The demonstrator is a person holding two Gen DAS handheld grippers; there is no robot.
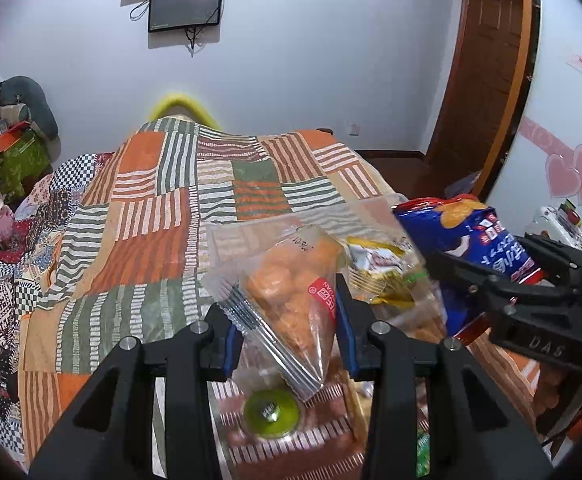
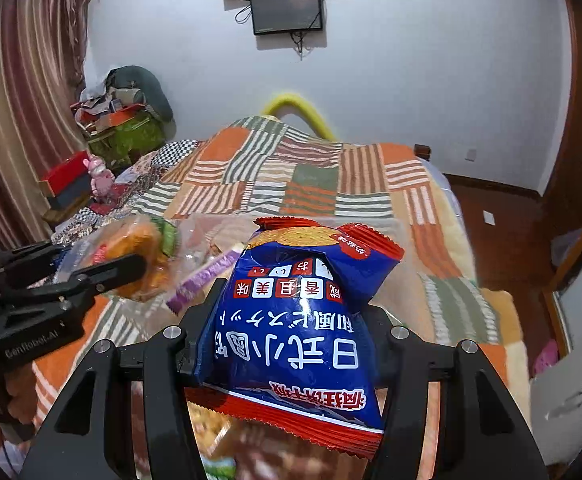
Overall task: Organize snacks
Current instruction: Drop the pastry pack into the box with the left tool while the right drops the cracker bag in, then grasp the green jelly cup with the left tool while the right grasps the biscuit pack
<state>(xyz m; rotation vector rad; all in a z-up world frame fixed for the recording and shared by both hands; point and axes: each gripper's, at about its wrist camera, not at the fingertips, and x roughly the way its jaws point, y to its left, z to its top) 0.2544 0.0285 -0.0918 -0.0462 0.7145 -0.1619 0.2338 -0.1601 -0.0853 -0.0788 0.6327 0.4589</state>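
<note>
Left tongs (image 1: pixel 287 316) clamped on clear bag of orange snacks (image 1: pixel 295 280), long axis pointing away, right tongs (image 2: pixel 291 320) clamped on blue biscuit bag (image 2: pixel 295 320), upside down, lengthwise between fingers, both held above bed (image 1: pixel 139 216).

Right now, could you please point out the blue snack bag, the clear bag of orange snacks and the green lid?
blue snack bag (image 2: pixel 291 332): right wrist view, printed front.
clear bag of orange snacks (image 1: pixel 291 284): left wrist view, orange contents.
green lid (image 1: pixel 271 414): left wrist view, top face.

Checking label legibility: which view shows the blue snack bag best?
The right wrist view: the blue snack bag fills the centre, print readable, upside down. The left wrist view shows it only side-on at the right edge.
</note>
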